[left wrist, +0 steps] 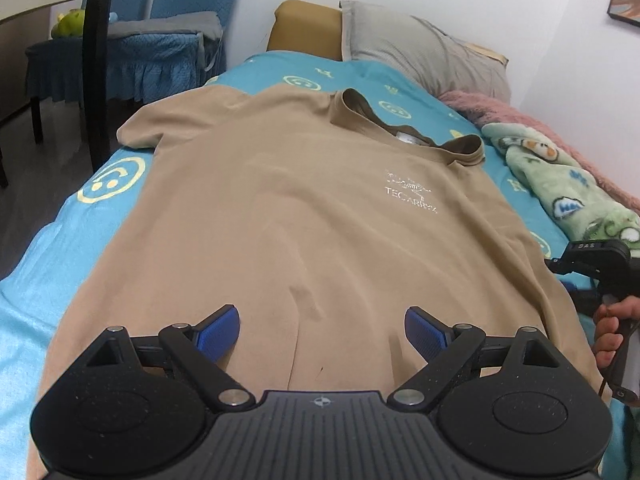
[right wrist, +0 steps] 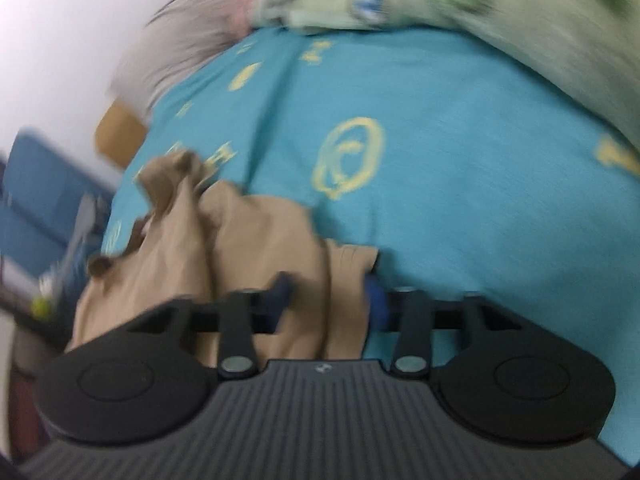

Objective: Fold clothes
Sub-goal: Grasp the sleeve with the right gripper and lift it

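A tan T-shirt (left wrist: pixel 280 208) lies spread face up on the bed, collar at the far end and a small white logo on its chest. My left gripper (left wrist: pixel 322 324) hovers open over the shirt's near part, its blue pads (left wrist: pixel 220 332) wide apart with nothing pinched. In the blurred right wrist view, my right gripper (right wrist: pixel 329 300) has closed on a bunched edge of the T-shirt (right wrist: pixel 248 248), and fabric fills the gap between its pads. The left wrist view shows a hand (left wrist: pixel 608 332) holding that device at the shirt's right edge.
The bed carries a turquoise sheet (left wrist: pixel 52 248) with yellow smiley prints. A grey pillow (left wrist: pixel 420 52) lies at the head; a green patterned blanket (left wrist: pixel 560 184) and a pink one (left wrist: pixel 500 108) run along the wall side. A blue-covered chair (left wrist: pixel 140 52) and dark table leg (left wrist: pixel 96 80) stand left.
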`<state>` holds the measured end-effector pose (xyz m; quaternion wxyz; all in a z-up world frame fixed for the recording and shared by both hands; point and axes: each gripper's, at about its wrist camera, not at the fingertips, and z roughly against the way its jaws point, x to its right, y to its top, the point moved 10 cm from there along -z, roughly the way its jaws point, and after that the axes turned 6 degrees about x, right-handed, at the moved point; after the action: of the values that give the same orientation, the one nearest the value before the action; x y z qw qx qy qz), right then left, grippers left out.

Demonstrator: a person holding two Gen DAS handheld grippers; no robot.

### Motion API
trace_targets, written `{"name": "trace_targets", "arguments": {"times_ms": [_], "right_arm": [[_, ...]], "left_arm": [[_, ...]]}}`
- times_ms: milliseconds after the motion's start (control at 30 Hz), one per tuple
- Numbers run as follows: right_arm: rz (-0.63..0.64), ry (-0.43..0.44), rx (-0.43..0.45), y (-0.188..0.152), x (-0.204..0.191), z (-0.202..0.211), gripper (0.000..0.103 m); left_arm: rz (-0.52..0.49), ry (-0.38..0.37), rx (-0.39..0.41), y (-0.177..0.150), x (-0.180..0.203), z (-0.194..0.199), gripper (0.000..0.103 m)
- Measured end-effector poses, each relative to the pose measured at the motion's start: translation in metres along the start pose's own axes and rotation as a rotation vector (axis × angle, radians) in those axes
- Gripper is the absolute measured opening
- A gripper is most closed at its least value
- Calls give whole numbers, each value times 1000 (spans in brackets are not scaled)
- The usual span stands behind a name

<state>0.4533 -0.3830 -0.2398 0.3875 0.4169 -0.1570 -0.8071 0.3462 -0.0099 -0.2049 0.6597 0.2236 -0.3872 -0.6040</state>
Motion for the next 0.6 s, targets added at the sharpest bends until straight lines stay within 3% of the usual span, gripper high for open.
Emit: {"name": "trace_targets", "arguments": {"times_ms": [133, 267, 367, 467, 533, 600], "right_arm": [[50, -22, 77, 16, -11, 14, 9], [185, -55, 280, 63, -28, 46, 7], [289, -130, 436, 96, -29, 69, 8], [390, -241, 521, 111, -21, 78, 10], [347, -247, 472, 111, -9, 74, 14], [254, -195, 371, 106, 2, 71, 33]], "left_arm": [[-3, 4, 1, -1, 1, 4, 92], [5, 5, 5, 1, 1, 6, 91], [6, 4, 12, 2, 1, 9, 91], [-3, 9, 25, 3, 2, 10, 91], [-11, 17, 30, 4, 1, 10, 91], [-18, 22, 35, 5, 1, 11, 91]]}}
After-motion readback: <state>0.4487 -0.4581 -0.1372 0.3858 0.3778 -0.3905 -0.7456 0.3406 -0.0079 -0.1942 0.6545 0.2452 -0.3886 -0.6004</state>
